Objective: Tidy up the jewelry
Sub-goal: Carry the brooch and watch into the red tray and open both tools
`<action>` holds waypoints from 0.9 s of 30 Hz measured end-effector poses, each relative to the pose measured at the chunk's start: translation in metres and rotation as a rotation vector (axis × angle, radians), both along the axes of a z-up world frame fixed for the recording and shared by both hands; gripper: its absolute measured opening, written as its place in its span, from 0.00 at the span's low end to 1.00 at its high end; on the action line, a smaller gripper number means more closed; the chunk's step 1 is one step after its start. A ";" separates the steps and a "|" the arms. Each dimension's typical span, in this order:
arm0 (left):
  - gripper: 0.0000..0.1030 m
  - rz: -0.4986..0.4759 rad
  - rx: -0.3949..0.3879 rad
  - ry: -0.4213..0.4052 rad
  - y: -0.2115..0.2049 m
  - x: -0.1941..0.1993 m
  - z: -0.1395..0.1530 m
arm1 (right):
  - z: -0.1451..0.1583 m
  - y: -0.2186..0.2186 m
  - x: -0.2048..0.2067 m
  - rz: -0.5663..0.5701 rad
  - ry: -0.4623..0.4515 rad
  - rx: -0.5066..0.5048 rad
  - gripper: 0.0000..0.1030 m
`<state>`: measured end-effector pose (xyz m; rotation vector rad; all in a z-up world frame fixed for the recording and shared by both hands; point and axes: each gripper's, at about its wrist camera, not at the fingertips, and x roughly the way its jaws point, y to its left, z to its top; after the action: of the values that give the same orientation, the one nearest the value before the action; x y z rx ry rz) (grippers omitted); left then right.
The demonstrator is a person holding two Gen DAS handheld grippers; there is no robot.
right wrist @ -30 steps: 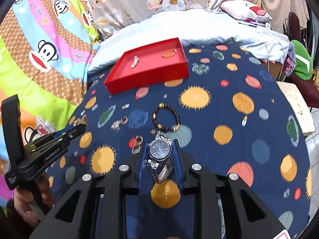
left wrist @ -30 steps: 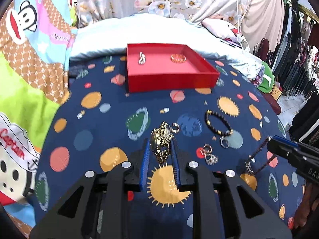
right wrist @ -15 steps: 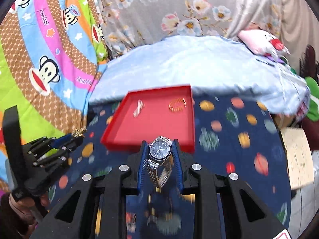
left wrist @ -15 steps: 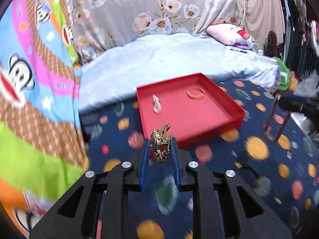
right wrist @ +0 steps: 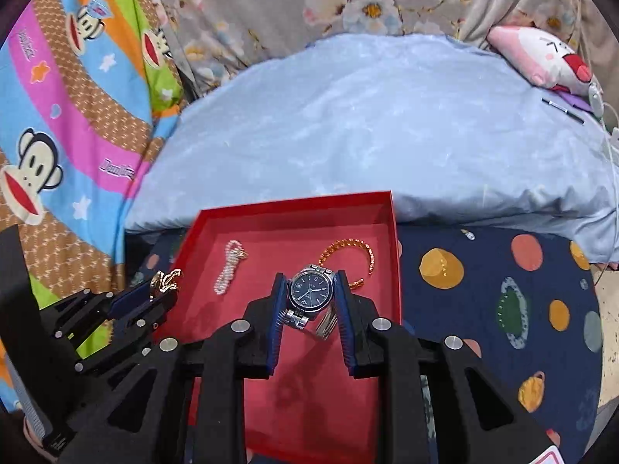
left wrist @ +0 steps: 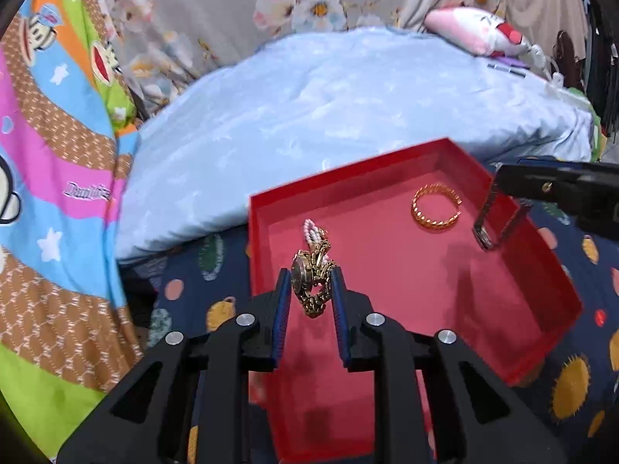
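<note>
Now gold watch (left wrist: 311, 284) clamped in left tool (left wrist: 309, 290), silver watch (right wrist: 311, 290) in right tool (right wrist: 309, 294), both above red tray (right wrist: 294, 208).

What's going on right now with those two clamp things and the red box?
Left gripper shut on gold watch. Right gripper shut on silver watch. Both over red tray. Landing spots look free.

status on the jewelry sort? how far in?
Done: gold bangle and pearl bracelet lie in the red tray. In hand: left tool grips a gold watch, right tool a silver watch, both above the tray. Left: release both.
</note>
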<state>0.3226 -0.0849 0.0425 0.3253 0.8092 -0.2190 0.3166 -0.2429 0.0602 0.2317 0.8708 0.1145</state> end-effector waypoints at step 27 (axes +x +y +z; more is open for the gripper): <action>0.68 0.119 -0.077 0.075 0.017 -0.002 -0.022 | -0.052 0.033 0.018 0.100 0.114 -0.013 0.07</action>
<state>0.3204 -0.0678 0.0205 0.1963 0.8893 -0.1515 0.3347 -0.2103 0.0080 0.1840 0.9969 0.1898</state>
